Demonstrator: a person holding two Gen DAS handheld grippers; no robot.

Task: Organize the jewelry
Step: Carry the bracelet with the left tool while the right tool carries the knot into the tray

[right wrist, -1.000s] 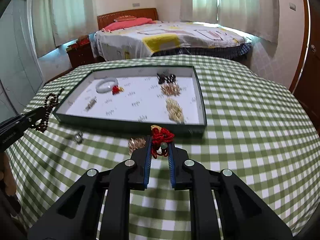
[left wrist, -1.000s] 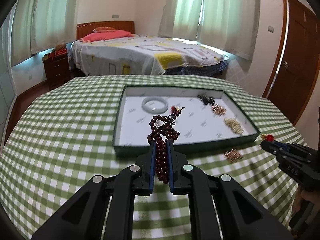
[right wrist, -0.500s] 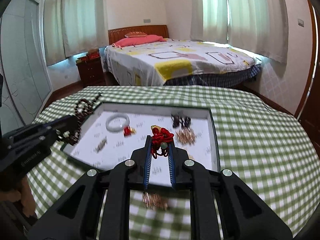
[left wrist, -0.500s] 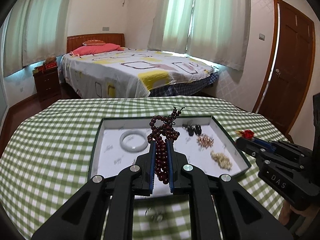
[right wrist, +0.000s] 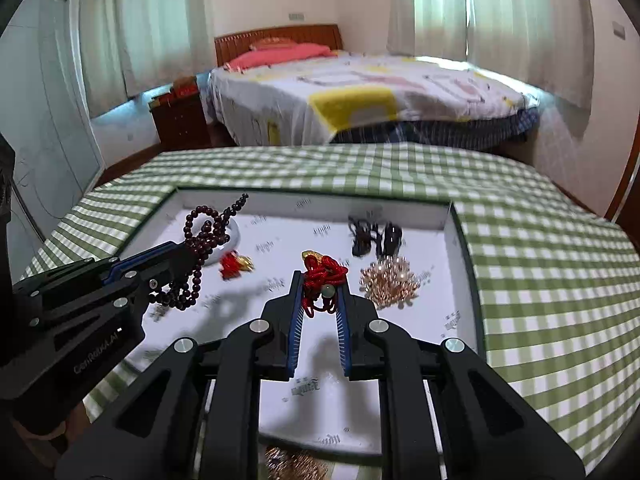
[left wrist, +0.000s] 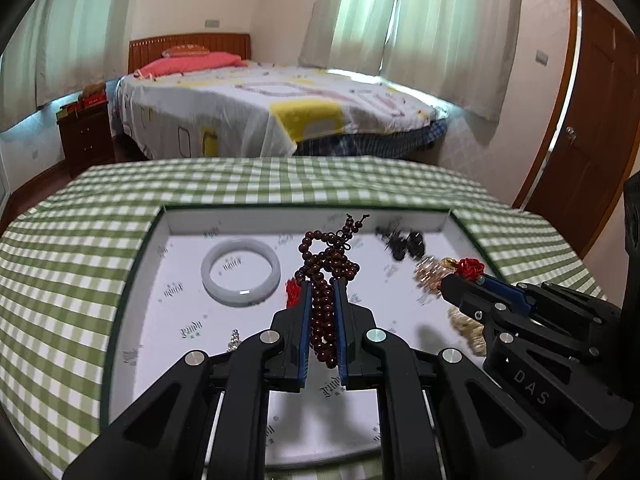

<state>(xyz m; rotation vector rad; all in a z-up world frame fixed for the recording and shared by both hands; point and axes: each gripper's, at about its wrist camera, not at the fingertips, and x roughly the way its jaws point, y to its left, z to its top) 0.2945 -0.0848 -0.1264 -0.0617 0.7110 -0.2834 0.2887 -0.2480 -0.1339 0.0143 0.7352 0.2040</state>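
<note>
Dark-red bead string (left wrist: 324, 280) clamped in left tool (left wrist: 323, 300), one red knotted charm (right wrist: 322, 276) in right tool (right wrist: 320, 292).

1. Shallow white-lined tray with dark green rim (left wrist: 454, 218): near edge hidden behind gripper arms, lower centre.
2. Gold-coloured jewellery cluster (right wrist: 294, 465): cut off at bottom edge.
3. Black jewellery pieces (left wrist: 404, 242): motion-blurred, form indistinct.
4. Small silver item (left wrist: 233, 339): too small to identify.

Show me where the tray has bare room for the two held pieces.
Free: the tray floor's middle strip between the bangle and the black pieces, and the near part in front of both tools. Crowded: the right side, where black pieces and gold clusters line up, and around the bangle.
</note>
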